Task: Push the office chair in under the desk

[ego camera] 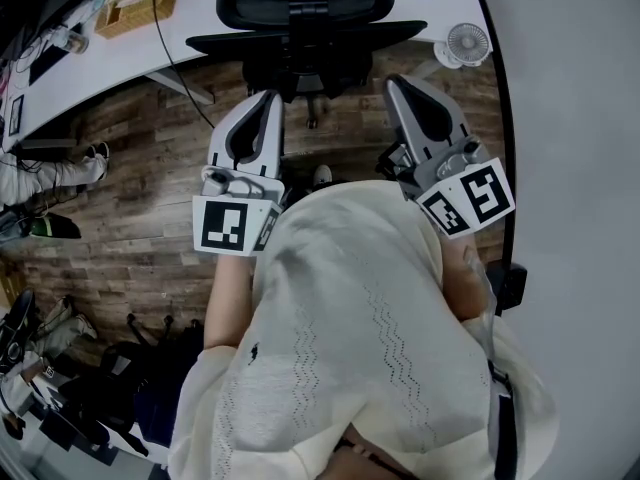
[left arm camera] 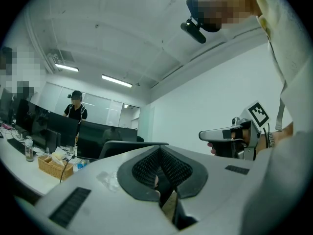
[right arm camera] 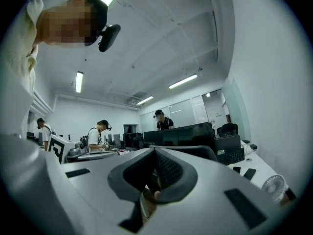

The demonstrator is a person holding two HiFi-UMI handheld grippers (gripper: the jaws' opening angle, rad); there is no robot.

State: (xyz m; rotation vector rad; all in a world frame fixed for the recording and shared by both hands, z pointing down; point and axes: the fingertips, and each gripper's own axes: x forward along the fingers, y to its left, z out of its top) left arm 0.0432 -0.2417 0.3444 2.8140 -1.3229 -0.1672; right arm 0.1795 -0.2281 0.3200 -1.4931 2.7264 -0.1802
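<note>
With your left gripper (ego camera: 266,100) and right gripper (ego camera: 400,86) both closed and empty, the chair (ego camera: 305,13) sits straight ahead between them, its back crosswise against the desk (ego camera: 90,68), about equally near either hand.

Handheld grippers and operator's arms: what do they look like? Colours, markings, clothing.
The left gripper and right gripper are light grey moulded shells tapering to tongs lined with dark ribbed pads. Each carries a white cube with black square markers: left cube, right cube. The person wears a loose cream knit top, forearms uncovered.
</note>
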